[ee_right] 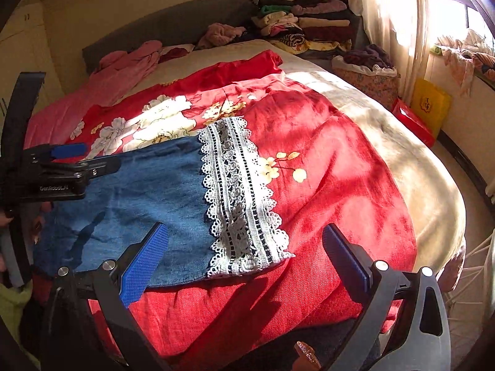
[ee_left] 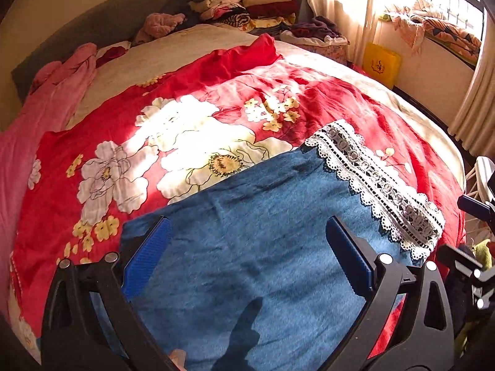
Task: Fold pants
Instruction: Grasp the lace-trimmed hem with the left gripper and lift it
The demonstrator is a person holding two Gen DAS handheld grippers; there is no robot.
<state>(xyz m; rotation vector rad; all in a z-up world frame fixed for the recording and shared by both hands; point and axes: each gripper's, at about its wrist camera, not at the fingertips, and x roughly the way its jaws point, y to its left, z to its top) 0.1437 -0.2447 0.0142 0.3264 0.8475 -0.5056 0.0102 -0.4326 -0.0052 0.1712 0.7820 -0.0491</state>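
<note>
The pants [ee_left: 263, 247] are denim blue, their hem edged in white lace [ee_left: 380, 185] at two o'clock. The bedspread [ee_right: 324, 170] is red with cream and yellow flowers. Both grippers' pads [ee_right: 144, 262] are blue.

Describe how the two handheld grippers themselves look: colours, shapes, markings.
Both match. The left gripper and right gripper have black angular frames with cut-out openings and silver round bolts. Their fingers carry flat blue ribbed pads. In the right wrist view the left gripper's side shows pale "GenRobot.AI" lettering. No cables or sleeves are visible.
</note>
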